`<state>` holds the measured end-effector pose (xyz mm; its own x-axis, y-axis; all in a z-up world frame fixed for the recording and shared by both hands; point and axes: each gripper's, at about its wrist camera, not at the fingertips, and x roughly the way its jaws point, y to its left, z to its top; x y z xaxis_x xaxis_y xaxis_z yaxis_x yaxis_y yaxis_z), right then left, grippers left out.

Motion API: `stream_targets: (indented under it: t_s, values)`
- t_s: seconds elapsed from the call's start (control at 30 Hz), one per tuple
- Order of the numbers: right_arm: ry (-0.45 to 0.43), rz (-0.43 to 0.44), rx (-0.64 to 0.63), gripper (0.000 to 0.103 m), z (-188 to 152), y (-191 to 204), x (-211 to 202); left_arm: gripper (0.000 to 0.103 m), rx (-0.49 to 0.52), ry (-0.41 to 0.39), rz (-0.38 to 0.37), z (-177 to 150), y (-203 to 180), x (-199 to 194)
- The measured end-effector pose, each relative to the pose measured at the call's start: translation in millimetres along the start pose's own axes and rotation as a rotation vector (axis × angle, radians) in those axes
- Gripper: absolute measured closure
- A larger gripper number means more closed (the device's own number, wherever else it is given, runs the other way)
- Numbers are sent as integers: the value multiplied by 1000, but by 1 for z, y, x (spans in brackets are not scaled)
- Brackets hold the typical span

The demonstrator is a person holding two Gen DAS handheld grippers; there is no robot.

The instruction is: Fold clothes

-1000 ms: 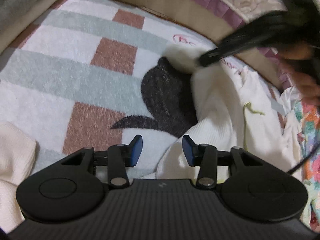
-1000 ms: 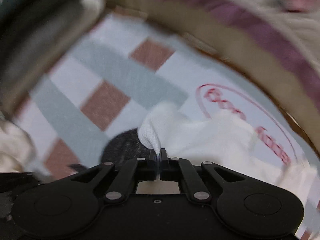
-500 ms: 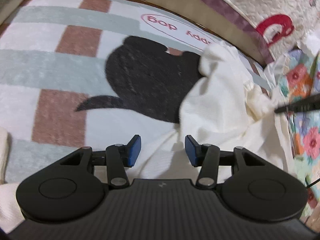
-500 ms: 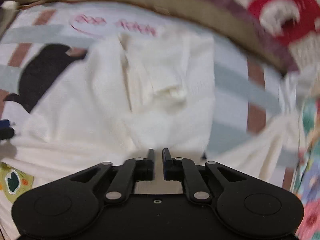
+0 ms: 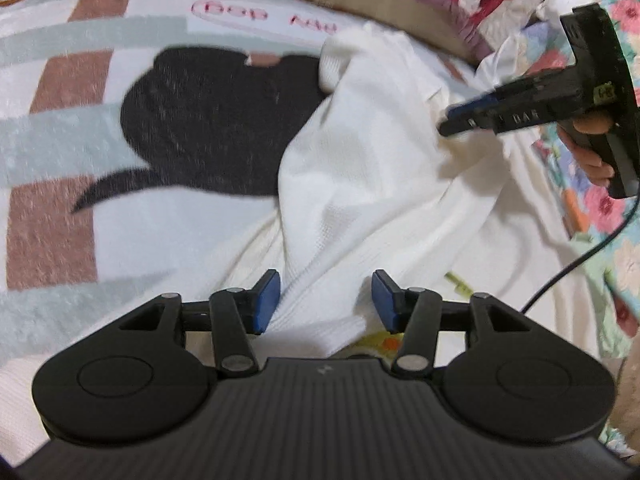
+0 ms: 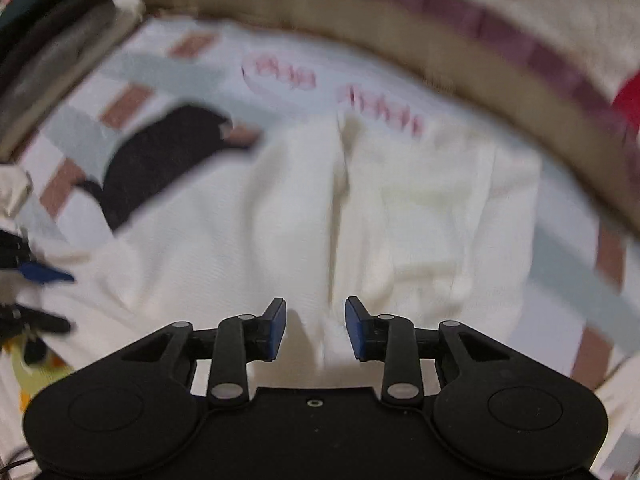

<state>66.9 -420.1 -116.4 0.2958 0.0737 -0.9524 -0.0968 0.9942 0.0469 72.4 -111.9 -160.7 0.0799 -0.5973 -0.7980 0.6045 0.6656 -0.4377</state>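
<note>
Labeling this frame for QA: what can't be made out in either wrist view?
- White garment: near hem hidden under the left gripper body, left wrist view.
- Pink lettering on the blanket: blurred beyond reading, right wrist view.
- Folded pile: cut off by the top-left edge and blurred, same view.

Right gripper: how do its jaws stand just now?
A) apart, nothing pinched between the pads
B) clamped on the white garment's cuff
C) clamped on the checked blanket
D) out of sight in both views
A. The right gripper shows its blue pads apart above the white garment, having just been opening, with no cloth pinched.
</note>
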Motion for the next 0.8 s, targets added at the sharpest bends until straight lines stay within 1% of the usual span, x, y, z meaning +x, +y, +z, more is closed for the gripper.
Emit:
stream_targets:
  t_s: [0.07, 0.1, 0.13, 0.2, 0.3, 0.37, 0.53, 0.6, 0.7, 0.8]
  values:
    - [78, -2, -11, 66, -20, -4, 6, 51, 1, 19, 13, -3, 0, 4]
    - [99, -15, -27, 66, -32, -7, 6, 51, 7, 18, 14, -3, -1, 4]
    - [107, -17, -29, 66, -43, -12, 2, 51, 8, 18, 16, -3, -1, 3]
    - [101, 15, -2, 66, -60, -18, -9, 51, 9, 17, 17, -2, -1, 3]
    - [95, 72, 3, 67, -77, -25, -19, 50, 10, 21, 23, -4, 1, 5]
    - [85, 41, -9, 66, -77, -27, -21, 50, 10, 19, 23, -3, 0, 7]
    - [-28, 111, 10, 65, -56, -27, -33, 48, 18, 14, 24, -3, -1, 8]
    - [-56, 127, 11, 56, -47, -25, -31, 47, 25, 14, 23, -3, -2, 8]
    - [-11, 77, -14, 55, -46, -18, -16, 47, 37, 12, 22, -3, -3, 9]
    - [4, 88, -2, 55, -59, -24, -16, 47, 48, 16, 25, -3, -4, 8]
